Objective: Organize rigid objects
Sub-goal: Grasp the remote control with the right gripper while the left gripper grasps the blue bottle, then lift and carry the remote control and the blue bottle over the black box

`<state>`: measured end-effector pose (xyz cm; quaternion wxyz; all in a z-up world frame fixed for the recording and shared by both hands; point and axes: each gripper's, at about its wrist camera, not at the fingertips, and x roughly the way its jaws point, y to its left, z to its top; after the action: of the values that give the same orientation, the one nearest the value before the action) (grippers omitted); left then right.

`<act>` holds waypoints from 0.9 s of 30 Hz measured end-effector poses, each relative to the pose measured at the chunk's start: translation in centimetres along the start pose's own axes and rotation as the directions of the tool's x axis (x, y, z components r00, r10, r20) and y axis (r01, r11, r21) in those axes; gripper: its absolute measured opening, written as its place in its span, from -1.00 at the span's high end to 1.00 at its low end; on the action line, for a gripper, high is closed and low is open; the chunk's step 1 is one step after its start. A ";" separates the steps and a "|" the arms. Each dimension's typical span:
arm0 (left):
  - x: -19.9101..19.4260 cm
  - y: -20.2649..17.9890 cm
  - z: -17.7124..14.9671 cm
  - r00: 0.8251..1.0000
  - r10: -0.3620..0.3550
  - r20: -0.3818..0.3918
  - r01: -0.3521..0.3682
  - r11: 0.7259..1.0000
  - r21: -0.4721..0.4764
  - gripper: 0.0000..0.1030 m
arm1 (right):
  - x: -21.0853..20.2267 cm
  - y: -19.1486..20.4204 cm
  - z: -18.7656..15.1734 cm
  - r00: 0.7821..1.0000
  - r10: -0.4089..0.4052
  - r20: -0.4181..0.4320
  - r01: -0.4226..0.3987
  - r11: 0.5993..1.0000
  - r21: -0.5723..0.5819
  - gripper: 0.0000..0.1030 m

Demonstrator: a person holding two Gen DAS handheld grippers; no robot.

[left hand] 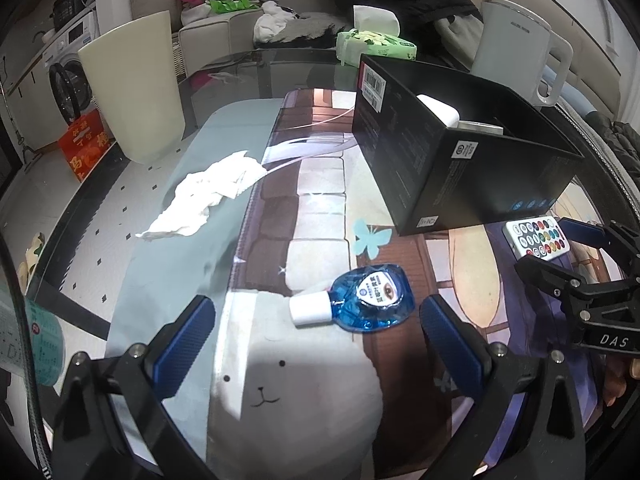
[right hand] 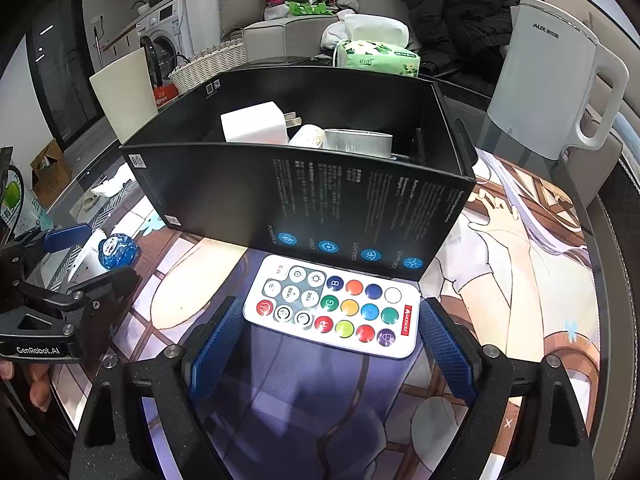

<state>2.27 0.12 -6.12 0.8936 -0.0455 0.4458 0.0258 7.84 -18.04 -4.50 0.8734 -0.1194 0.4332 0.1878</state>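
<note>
My left gripper (left hand: 316, 320) hung spread wide over the printed mat (left hand: 320, 200), holding nothing, with the blue bottle (left hand: 360, 300) lying on its side just beyond the fingertips. My right gripper (right hand: 332, 336) was equally spread and empty, its pads flanking the near end of the white remote (right hand: 336, 306), which lay flat on the mat right against the near wall of the black box (right hand: 304, 200). Farther in, the box already held a white charger (right hand: 256, 124), a metal tin (right hand: 356, 142) and a pale roll-like item I couldn't identify. I judged the job partly done: bottle and remote remained. Beyond stood a white kettle (right hand: 552, 80) by the table's far edge.
</note>
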 end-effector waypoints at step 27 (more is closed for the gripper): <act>-2.7 1.4 -0.2 0.992 0.028 0.124 -0.023 0.999 -0.037 -0.06 | -0.6 -0.5 -0.2 1.000 -0.013 0.017 0.013 1.000 0.004 -0.74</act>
<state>0.33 1.49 -4.21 0.9184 -0.0539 0.3891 0.0478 7.57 -18.68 -4.10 0.8784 -0.1188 0.4255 0.1824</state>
